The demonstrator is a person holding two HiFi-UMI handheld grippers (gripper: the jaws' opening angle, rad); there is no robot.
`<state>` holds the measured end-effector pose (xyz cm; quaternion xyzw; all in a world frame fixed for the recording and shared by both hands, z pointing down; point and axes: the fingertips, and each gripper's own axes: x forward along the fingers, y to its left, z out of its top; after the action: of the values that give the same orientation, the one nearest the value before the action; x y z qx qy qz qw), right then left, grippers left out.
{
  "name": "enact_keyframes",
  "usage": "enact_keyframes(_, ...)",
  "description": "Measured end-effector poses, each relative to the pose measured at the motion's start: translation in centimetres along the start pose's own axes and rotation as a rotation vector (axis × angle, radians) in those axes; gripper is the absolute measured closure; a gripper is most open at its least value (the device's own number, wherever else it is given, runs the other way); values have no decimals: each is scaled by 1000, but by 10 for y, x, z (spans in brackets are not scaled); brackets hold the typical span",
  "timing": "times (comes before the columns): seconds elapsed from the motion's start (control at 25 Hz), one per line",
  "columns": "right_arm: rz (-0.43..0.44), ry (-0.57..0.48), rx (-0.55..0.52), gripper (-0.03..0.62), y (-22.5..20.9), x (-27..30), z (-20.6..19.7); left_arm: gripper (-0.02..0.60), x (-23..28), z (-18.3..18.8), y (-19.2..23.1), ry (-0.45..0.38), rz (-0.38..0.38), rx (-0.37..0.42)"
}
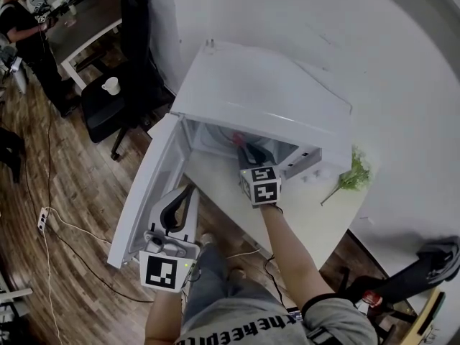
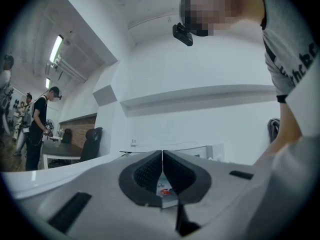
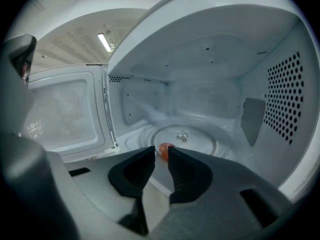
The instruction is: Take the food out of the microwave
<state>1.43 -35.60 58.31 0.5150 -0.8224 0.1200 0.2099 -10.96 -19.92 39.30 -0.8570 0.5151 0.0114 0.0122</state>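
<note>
Food [image 3: 164,150] is a small red lump low in the microwave [image 1: 266,92], sitting on the glass plate [image 3: 200,139] toward the microwave's front and its hinge side. Your right gripper [image 3: 161,154] is already at the microwave's mouth, tilted down, jaws parted by a narrow gap with nothing between the pads. The food shows straight ahead through that gap, just past the tips and lower, so the reach looks like forward and down into the microwave, little sideways fix. It's roundish and partly hidden by the tips, so I can't tell any long axis; approach angle probably matters little. Your left gripper [image 2: 162,156] hangs outside the microwave by its open door [image 1: 147,192], jaws closed tip to tip and empty, clearly the farther one. Gap may need widening to clear the food.
</note>
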Motion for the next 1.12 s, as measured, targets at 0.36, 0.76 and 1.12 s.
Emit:
enact_keyframes(0.36,-12,38,-1,498,-6,15,-7,572,2,-2,0,10,-1,-8)
enact_keyframes(0.76,-19,77,-32,487,-1,27,-3,572,3,-2,5,10,13,-6)
enact_keyframes(1.12,-59,131,-34,537,-5,31,-4,572,1,-1,10,13,21,-9)
